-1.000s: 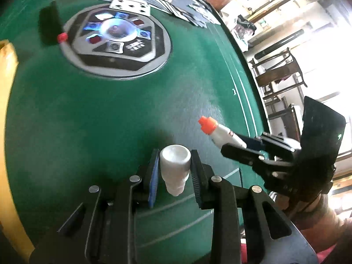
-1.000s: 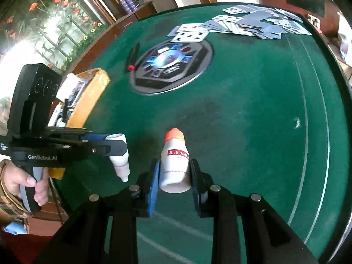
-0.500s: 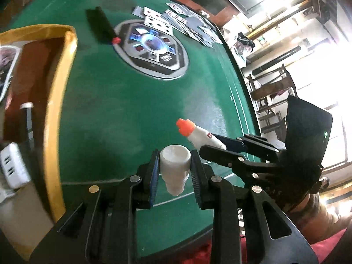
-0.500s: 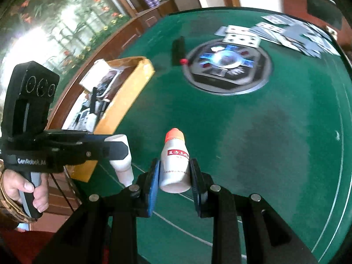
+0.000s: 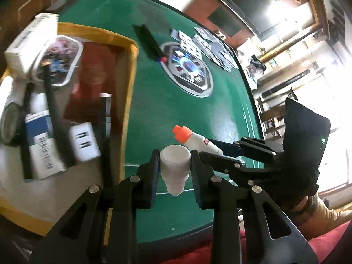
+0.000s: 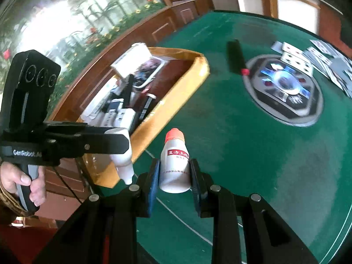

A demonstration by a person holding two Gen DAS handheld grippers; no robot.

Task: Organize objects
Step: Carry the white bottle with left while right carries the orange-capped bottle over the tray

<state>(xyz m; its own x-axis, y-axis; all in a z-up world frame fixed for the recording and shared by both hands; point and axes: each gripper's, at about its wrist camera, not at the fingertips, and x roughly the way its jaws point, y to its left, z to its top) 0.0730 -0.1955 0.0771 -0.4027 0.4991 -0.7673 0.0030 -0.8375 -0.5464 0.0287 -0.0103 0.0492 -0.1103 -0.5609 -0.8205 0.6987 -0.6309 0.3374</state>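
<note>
Both grippers have swung toward the box. Your left gripper grips the white bottle; your right gripper grips the orange-capped bottle. Drop-off is next.

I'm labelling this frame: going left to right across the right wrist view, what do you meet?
Left gripper with white bottle → yellow-rimmed box → orange-capped bottle → black marker → table's centre console → playing cards.

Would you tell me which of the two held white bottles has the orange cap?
The labelled bottle in the right hand-held gripper; its red label and orange cap distinguish it from the plain white bottle in the left hand-held gripper.
</note>
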